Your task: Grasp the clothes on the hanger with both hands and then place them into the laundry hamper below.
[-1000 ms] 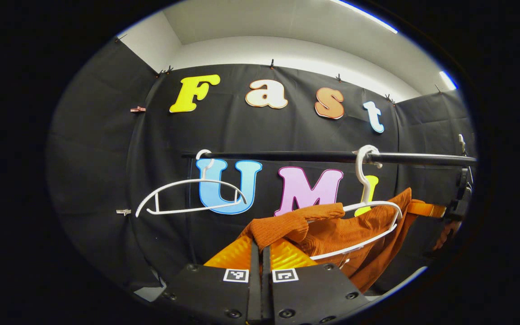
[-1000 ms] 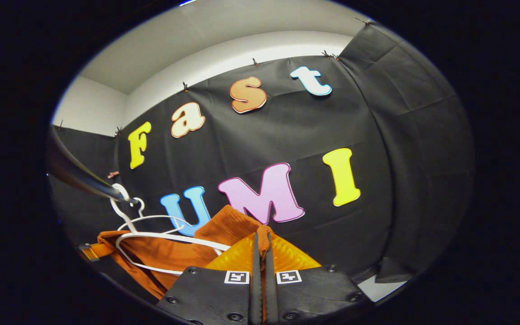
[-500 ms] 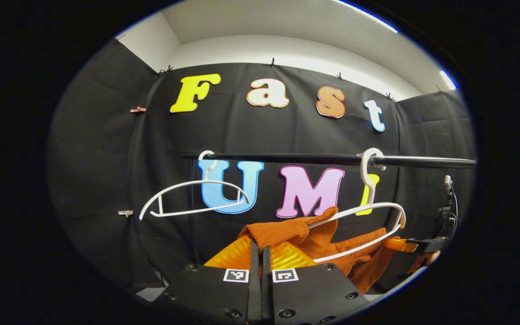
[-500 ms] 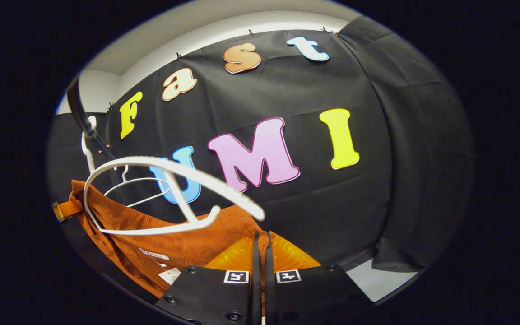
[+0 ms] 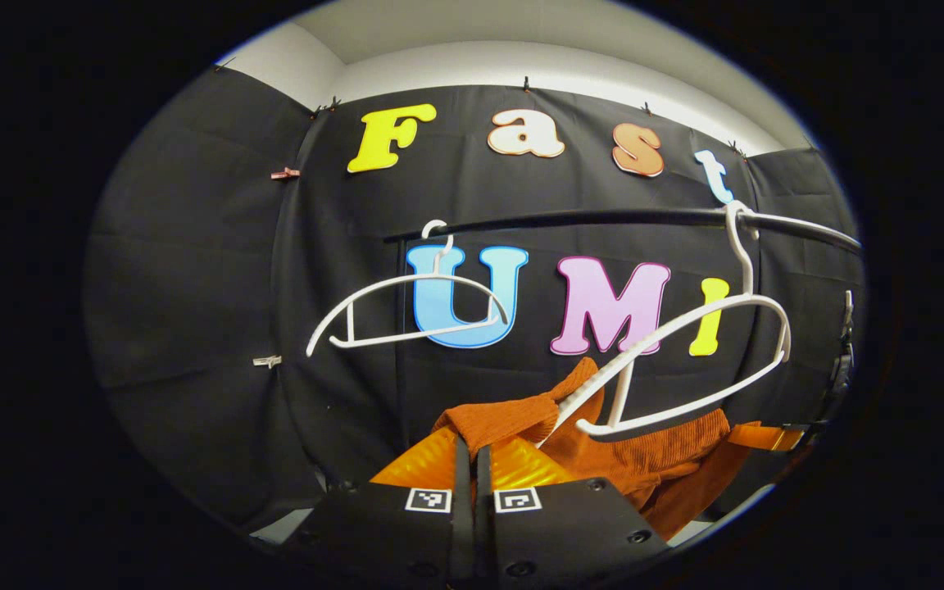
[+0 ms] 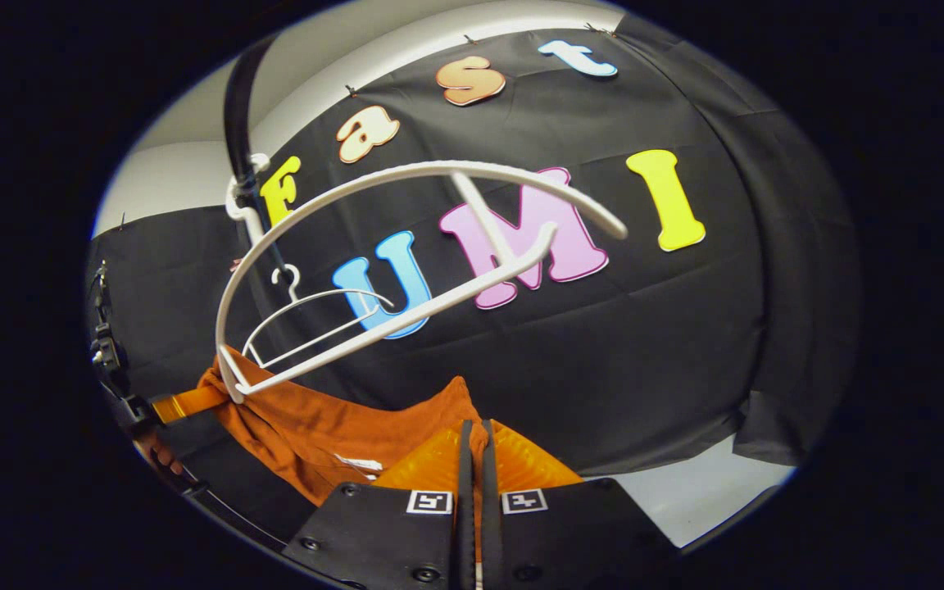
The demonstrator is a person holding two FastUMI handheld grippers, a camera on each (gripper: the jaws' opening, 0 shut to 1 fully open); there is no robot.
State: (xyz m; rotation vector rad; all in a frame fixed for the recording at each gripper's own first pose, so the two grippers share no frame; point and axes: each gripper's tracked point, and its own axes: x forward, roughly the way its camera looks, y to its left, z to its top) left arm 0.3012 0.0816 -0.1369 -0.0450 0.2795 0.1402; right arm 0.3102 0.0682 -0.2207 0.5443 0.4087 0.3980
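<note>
A rust-orange ribbed garment [image 5: 644,447] hangs stretched between both grippers, below a white hanger [image 5: 685,360] that tilts on the black rail [image 5: 603,217]. One hanger tip still touches the cloth near its left shoulder. My left gripper [image 5: 472,447] is shut on a bunched fold of the garment. In the right gripper view the same garment [image 6: 308,422] sags under the white hanger [image 6: 406,246], whose lower left end still catches the cloth. My right gripper [image 6: 472,434] is shut on the garment's edge. The other gripper [image 6: 169,406] shows at the far left there.
A second, bare white hanger [image 5: 406,307] hangs further left on the rail. Black cloth walls close in the back and sides. A strip of pale floor [image 6: 701,500] shows at the lower right of the right gripper view.
Both grippers have pulled the garment downward, and it has slid off most of the hanger. The hanger has tipped up and now stands above the cloth.
</note>
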